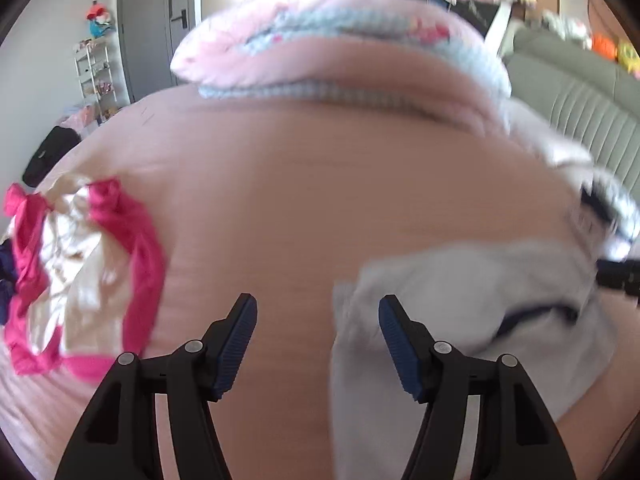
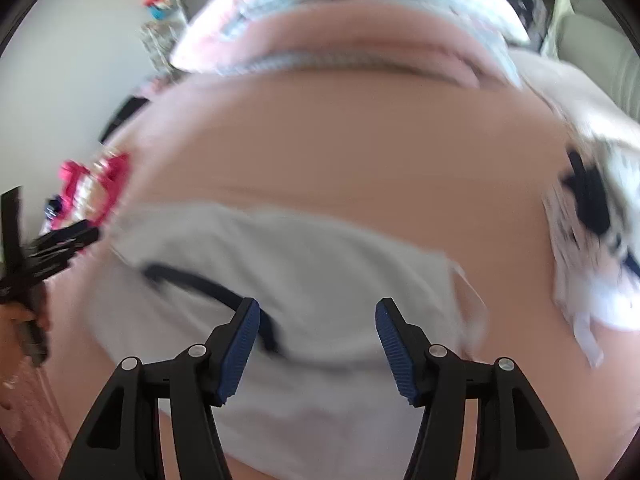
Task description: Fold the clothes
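Note:
A white garment with a dark blue neck trim (image 2: 304, 280) lies flat on the pink bed sheet (image 1: 300, 184); it also shows in the left wrist view (image 1: 460, 304). My left gripper (image 1: 318, 344) is open and empty above the sheet, at the garment's left edge. My right gripper (image 2: 318, 344) is open and empty above the middle of the garment. The left gripper also shows at the left edge of the right wrist view (image 2: 52, 248). Both views are blurred.
A heap of pink and cream clothes (image 1: 80, 272) lies at the left of the bed. A white and black patterned garment (image 2: 592, 216) lies at the right. A folded pink quilt (image 1: 328, 52) sits at the far end. A grey sofa (image 1: 580, 92) stands at the right.

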{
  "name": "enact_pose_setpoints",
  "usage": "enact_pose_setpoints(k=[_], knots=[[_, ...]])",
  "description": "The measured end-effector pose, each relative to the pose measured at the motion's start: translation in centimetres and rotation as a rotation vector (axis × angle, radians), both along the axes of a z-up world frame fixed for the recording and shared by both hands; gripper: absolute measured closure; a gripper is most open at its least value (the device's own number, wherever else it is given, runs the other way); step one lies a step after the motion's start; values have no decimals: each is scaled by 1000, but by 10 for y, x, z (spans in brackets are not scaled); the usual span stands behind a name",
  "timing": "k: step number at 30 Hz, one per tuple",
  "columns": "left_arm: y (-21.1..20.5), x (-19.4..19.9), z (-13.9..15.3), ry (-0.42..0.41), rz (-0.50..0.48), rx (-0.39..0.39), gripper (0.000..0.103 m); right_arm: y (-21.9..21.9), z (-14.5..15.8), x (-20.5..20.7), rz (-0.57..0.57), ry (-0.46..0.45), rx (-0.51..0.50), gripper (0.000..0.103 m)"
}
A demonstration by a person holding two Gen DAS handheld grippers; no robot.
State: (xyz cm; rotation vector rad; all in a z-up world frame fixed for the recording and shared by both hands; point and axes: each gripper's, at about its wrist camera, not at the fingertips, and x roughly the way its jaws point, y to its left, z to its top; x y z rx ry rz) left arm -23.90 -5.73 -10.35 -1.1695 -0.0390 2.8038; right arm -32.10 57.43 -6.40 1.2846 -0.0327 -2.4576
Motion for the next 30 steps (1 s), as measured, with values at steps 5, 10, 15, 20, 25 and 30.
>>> enact_pose_setpoints(k=[5,10,15,20,25,30], knots=[[23,-24,-32,-85,-84,31,41,-81,-8,-36,74,-25,-37,43],[12,-32,-63,-145,-89,-64,26,-125,-58,-41,83,-125,86,43],[9,-23,-35,-89,-80,-66,24,-73,-27,-8,-6,-82,-47,43],[32,4,-10,-17,-115,-16,24,28,-14,16,-324,-60,-54,43],[73,14,-7,4,-158,-71,24,103,-56,28,-439,-220,-324,43],[110,-8,-10,-28,-218,-35,52,112,-80,34,-398,-316,-421,43]])
